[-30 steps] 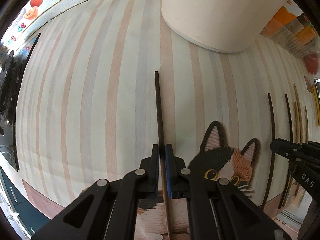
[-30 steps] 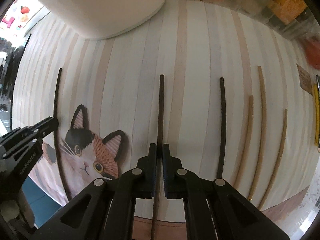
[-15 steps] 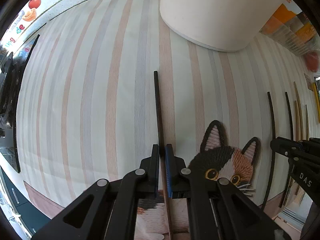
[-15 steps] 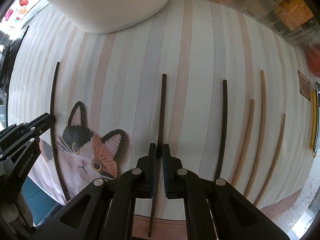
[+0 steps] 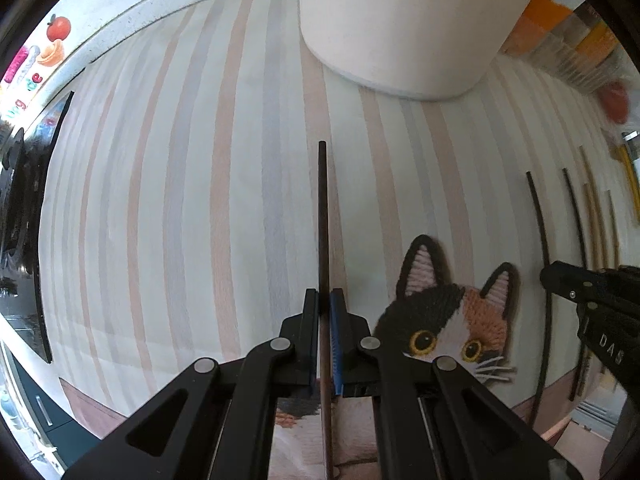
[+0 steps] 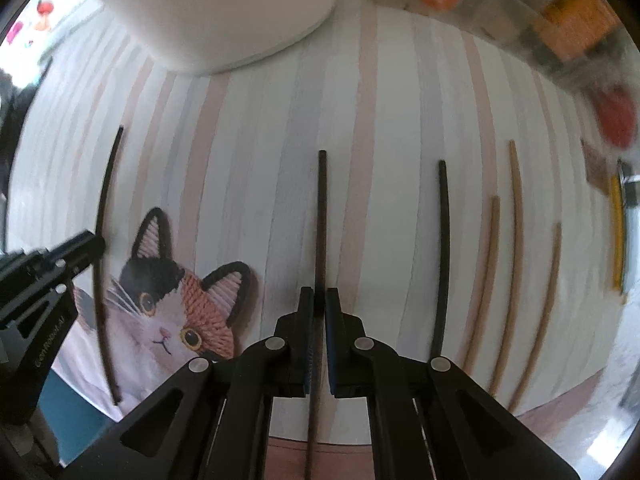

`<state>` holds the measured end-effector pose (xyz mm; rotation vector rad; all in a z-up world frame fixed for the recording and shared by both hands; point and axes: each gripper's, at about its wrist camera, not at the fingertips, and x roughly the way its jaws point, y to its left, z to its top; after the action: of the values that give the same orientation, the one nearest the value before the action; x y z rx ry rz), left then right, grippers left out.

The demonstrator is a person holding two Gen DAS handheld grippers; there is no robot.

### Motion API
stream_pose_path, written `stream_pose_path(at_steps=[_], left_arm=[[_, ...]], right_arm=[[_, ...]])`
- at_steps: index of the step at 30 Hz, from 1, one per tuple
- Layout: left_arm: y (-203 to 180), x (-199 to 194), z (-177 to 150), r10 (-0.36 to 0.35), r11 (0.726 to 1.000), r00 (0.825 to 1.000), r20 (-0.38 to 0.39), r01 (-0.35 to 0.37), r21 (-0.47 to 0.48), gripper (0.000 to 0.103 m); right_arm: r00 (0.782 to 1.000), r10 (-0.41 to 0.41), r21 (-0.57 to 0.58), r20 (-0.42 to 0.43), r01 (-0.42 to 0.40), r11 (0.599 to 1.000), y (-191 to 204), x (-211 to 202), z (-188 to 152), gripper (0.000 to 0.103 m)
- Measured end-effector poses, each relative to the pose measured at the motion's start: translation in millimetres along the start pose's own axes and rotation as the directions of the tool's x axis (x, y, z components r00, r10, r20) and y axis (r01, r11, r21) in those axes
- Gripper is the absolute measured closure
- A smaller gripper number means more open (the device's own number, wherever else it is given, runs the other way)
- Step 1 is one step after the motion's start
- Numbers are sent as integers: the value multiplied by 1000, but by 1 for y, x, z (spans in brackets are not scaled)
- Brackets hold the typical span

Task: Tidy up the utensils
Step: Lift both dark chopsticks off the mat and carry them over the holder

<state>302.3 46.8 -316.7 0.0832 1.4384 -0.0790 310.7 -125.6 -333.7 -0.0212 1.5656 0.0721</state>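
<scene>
The left gripper (image 5: 325,300) points down with its fingers (image 5: 310,312) clenched on a dark chopstick (image 5: 322,216), which runs between them toward the far edge of the striped mat (image 5: 200,200) on the bench. The right gripper (image 6: 316,298) likewise has its fingers clamped on a second dark chopstick (image 6: 321,216). A cat-face patch (image 6: 180,296) lies on the mat near its front edge, between the two held chopsticks. On the far side of the right gripper from the patch lie another dark chopstick (image 6: 443,248) and three tan chopsticks (image 6: 516,240), side by side, apart. At the mat's far edge stands a white container (image 5: 400,28).
</scene>
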Motion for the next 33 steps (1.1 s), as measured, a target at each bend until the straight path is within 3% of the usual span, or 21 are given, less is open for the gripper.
stream_pose_path(at_steps=[5, 10, 19, 25, 33], left_arm=[[6, -31, 1, -38, 999, 997, 71, 40, -14, 100], [12, -63, 6, -68, 997, 988, 142, 73, -27, 100], [19, -122, 14, -93, 995, 950, 298, 101, -12, 101], [28, -157, 22, -93, 994, 917, 388, 105, -11, 101], [39, -230, 30, -91, 993, 834, 545, 114, -8, 101]], right_arm=[[993, 64, 39, 98, -69, 997, -13, -31, -5, 98], [968, 110, 47, 224, -124, 991, -16, -68, -12, 98], [913, 157, -8, 377, -166, 986, -16, -98, -28, 98], [839, 178, -85, 513, -157, 984, -8, -142, -34, 98], [696, 206, -143, 688, -148, 979, -2, -221, -35, 98]])
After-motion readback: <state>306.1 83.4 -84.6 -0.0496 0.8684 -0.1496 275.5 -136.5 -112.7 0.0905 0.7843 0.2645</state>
